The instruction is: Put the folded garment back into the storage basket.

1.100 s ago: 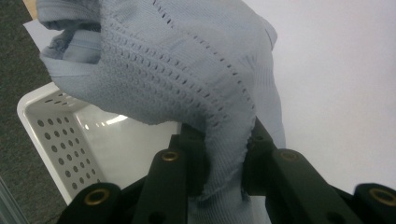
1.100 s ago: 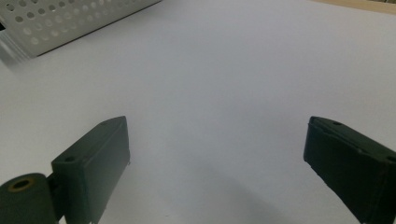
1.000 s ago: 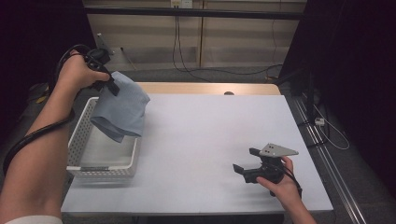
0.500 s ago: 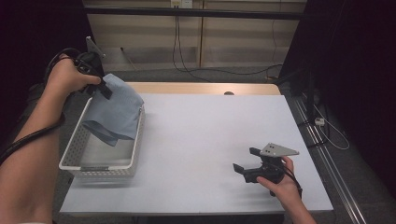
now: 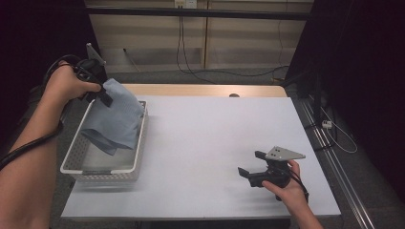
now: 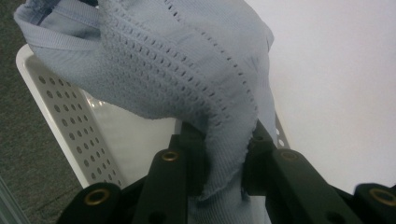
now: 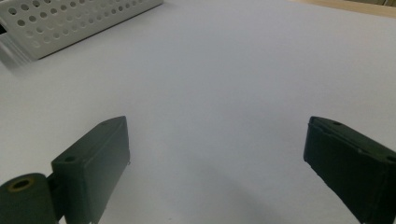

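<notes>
left tool [image 5: 102, 98]: held up high over the far left corner of the desk, clenched on a bunched fold of the blue cloth. In the left gripper view the knit fabric can be seen squeezed right between the two black jaws.

blue cloth [image 5: 114, 119]: light blue, knitted, with rows of little eyelet holes and a ribbed hem [image 6: 56, 37]. It's hung from the left tool and draped down over the far end of the basket, with the lower corner dangling inside, above the basket floor. Whether that corner touches the bottom can't really be told.

basket [image 5: 102, 174]: white plastic, perforated walls, parked at the left edge of the desk with its long side running away from the person. The near half is seen bare. A corner of it is also caught in the right gripper view [image 7: 70, 23], top left.

right tool [image 5: 253, 167]: rested low on the desk near the front right corner, gripped by the person's hand, grey three-cornered plate on top. Jaws are spread wide, nothing between them, just plain desk surface seen past them.

desk [image 5: 215, 133]: white top, wooden strip along the far edge. The two tools are kept well apart on it.
</notes>
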Tool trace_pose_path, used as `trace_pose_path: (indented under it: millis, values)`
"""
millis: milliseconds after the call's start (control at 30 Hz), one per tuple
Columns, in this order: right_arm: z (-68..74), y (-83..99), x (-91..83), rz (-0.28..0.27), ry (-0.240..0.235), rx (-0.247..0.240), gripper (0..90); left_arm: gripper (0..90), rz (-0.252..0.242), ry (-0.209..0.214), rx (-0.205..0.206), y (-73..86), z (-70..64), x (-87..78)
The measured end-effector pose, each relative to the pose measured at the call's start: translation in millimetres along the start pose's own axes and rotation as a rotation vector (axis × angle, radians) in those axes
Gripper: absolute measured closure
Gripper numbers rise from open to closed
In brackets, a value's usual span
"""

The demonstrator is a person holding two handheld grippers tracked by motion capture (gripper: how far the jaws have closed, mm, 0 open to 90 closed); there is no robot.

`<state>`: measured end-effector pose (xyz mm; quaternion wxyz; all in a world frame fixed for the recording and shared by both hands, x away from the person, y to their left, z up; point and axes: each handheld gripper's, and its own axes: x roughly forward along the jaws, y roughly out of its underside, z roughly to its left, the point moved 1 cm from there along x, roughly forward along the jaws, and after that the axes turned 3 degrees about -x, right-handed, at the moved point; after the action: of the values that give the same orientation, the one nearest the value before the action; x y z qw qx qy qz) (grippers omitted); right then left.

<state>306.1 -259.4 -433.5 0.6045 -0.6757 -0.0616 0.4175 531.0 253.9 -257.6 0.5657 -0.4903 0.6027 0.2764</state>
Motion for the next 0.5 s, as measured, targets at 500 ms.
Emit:
trace_pose_path:
  millis: [500]
  values:
    - [0.8,-0.6,0.0,-0.003,0.000,-0.002,7.0,75.2,0.016,0.019,0.004,9.7,-0.4,8.2]
